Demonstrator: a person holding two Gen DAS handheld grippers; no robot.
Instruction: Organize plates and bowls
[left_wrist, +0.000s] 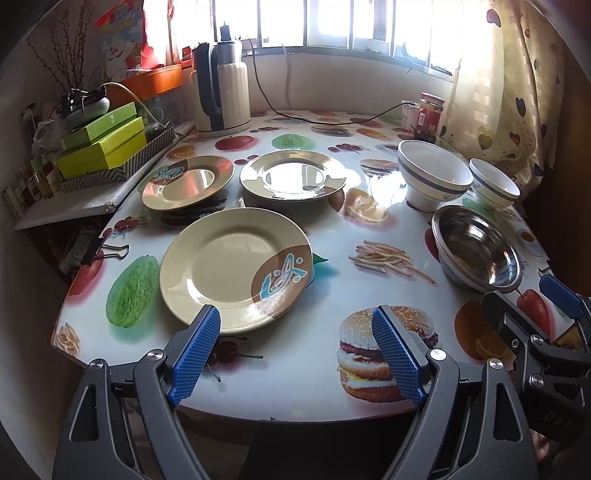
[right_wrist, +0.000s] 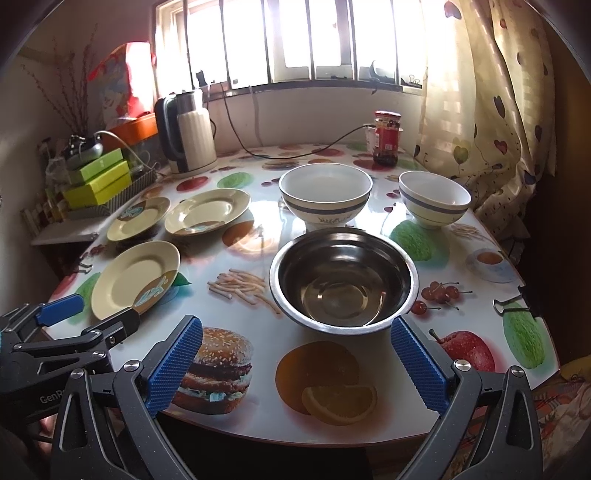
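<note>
Three cream plates with brown patches lie on the fruit-print table: a near plate (left_wrist: 236, 267) (right_wrist: 136, 278), a far-left plate (left_wrist: 188, 181) (right_wrist: 138, 218) and a far-middle plate (left_wrist: 293, 175) (right_wrist: 207, 210). A steel bowl (right_wrist: 343, 280) (left_wrist: 476, 249) stands at the front right. Behind it are a large white bowl with a blue band (right_wrist: 325, 195) (left_wrist: 434, 173) and a smaller one (right_wrist: 434, 199) (left_wrist: 493, 184). My left gripper (left_wrist: 295, 326) is open and empty, just before the near plate. My right gripper (right_wrist: 295, 336) is open and empty, just before the steel bowl.
A kettle (left_wrist: 221, 92) with its cable and a red jar (left_wrist: 430, 116) stand at the table's back. Green boxes (left_wrist: 103, 144) are stacked on a side shelf at left. Binder clips (left_wrist: 110, 251) grip the tablecloth edges. A curtain (right_wrist: 491, 110) hangs at right.
</note>
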